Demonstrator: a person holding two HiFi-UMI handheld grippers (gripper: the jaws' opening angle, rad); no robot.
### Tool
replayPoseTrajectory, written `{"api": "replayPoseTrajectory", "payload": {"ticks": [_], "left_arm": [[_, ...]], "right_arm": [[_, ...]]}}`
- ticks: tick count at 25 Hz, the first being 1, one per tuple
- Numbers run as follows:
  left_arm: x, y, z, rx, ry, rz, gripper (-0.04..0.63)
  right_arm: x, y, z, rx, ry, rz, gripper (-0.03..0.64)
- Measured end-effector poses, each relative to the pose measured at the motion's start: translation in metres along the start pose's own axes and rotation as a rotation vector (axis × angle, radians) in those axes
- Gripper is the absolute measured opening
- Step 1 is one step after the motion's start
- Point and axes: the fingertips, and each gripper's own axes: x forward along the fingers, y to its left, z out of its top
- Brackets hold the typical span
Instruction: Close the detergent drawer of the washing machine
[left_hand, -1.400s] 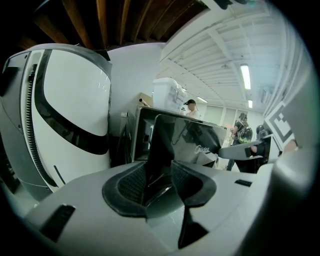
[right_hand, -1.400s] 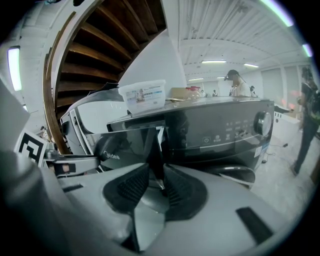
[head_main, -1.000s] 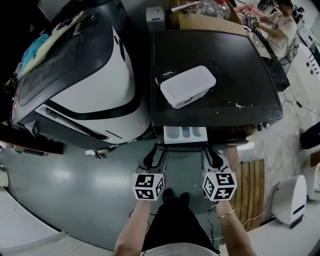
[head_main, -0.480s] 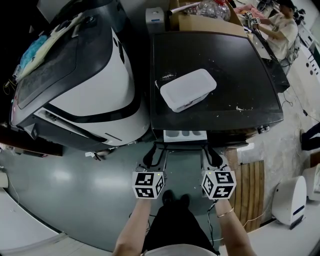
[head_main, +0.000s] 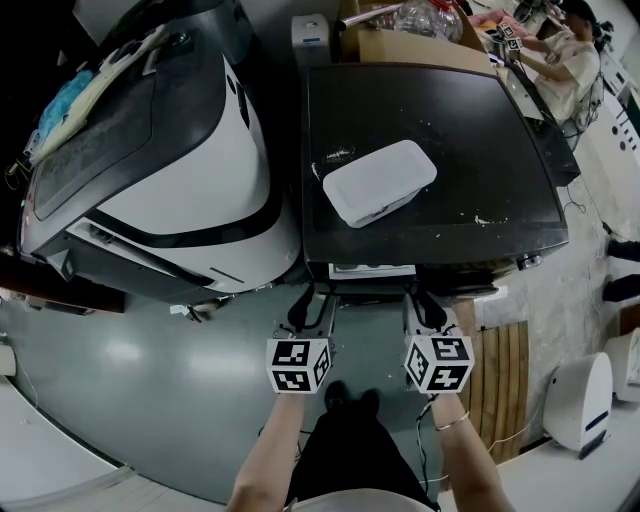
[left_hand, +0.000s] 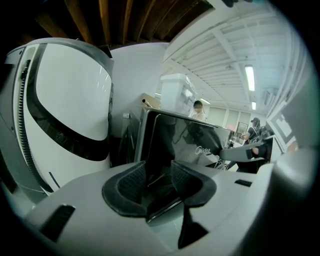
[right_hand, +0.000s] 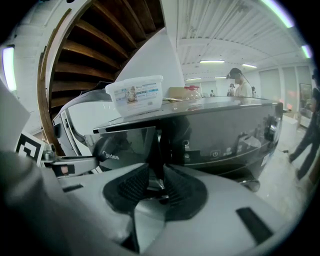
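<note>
The detergent drawer (head_main: 370, 269) shows only as a thin pale strip under the front lip of the black washing machine (head_main: 440, 110). My left gripper (head_main: 313, 298) sits at the drawer's left end and my right gripper (head_main: 428, 303) at its right end. In the left gripper view the left gripper (left_hand: 158, 180) has the dark glossy drawer front (left_hand: 185, 137) filling the gap between its pads. In the right gripper view the right gripper (right_hand: 156, 182) pinches the right edge of that drawer front (right_hand: 125, 142), its pads nearly together.
A white lidded container (head_main: 378, 182) lies on the washer's top. A large white and black appliance (head_main: 170, 150) stands close on the left. A wooden slatted mat (head_main: 500, 370) lies on the floor at right. A person (head_main: 570, 50) is at the far right.
The drawer has slid into the washer: its open white compartments showed a second ago, now only a thin strip does. Both grippers have crept slightly toward the machine with it.
</note>
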Motion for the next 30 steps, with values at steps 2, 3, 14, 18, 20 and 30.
{"api": "replayPoseTrajectory", "payload": {"ticks": [2, 3, 14, 18, 20, 30], "left_arm": [[0.001, 0.001, 0.001, -0.002, 0.001, 0.002, 0.146], [0.002, 0.001, 0.001, -0.002, 0.001, 0.002, 0.147], [0.011, 0.005, 0.006, -0.007, 0.005, 0.005, 0.147], [0.013, 0.006, 0.008, -0.014, 0.010, 0.004, 0.147], [0.015, 0.007, 0.009, -0.015, 0.012, 0.004, 0.147], [0.021, 0.009, 0.012, -0.019, 0.022, 0.012, 0.149]], "right_arm": [[0.001, 0.000, 0.001, 0.003, 0.002, -0.001, 0.078], [0.002, 0.000, 0.001, 0.004, 0.002, -0.001, 0.078], [0.010, -0.003, 0.007, 0.019, 0.001, -0.016, 0.078], [0.013, -0.003, 0.009, 0.020, 0.012, -0.018, 0.078], [0.014, -0.003, 0.010, 0.024, 0.012, -0.020, 0.078], [0.021, -0.005, 0.014, 0.032, 0.025, -0.009, 0.078]]}}
